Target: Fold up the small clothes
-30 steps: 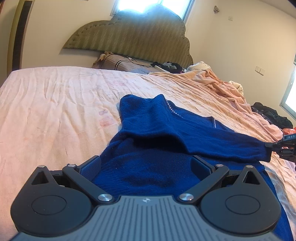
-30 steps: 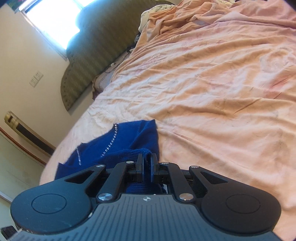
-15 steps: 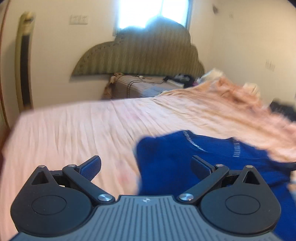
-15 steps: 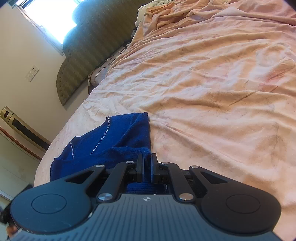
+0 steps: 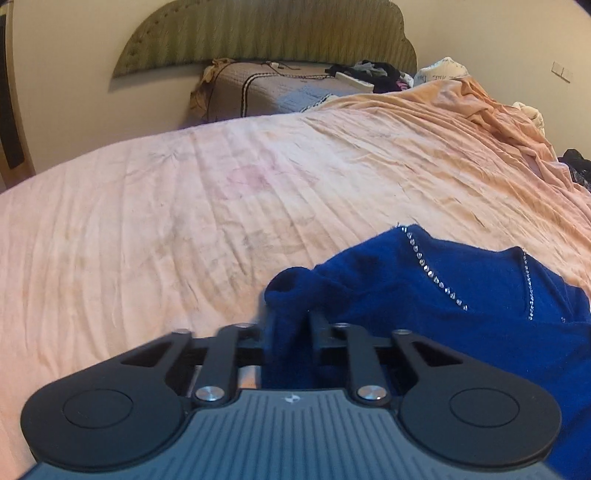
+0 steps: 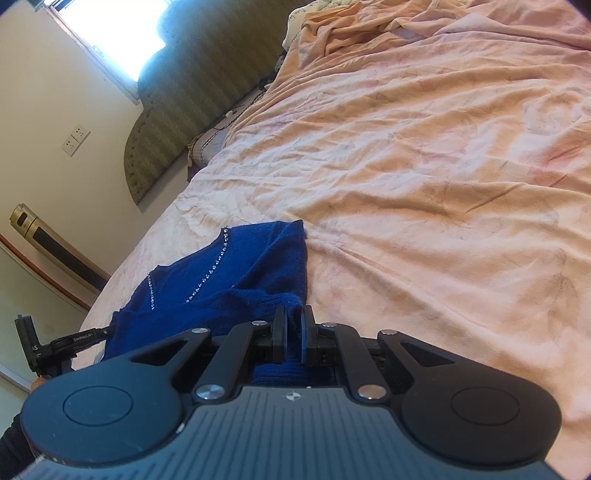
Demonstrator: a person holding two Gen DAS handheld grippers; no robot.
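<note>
A dark blue knit sweater (image 5: 461, 280) with rhinestone trim at the neckline lies on the peach bedsheet (image 5: 184, 221). My left gripper (image 5: 288, 325) is shut on a bunched edge of the sweater, which fills the gap between its fingers. In the right wrist view the same sweater (image 6: 240, 266) stretches away to the left, and my right gripper (image 6: 293, 325) is shut on another edge of it. The left gripper's body (image 6: 40, 347) shows at the far left of that view, beyond the sweater.
A green padded headboard (image 5: 266, 33) stands at the bed's far end with a grey pillow (image 5: 273, 88) and dark clothes (image 5: 376, 72) below it. Rumpled peach bedding (image 5: 498, 110) piles up at the right. A tall gold standing unit (image 6: 55, 247) is by the wall.
My left gripper was open above the sweater; it has swung left, come down and shut on the sweater's edge. My right gripper has stayed shut on the sweater and drawn it out.
</note>
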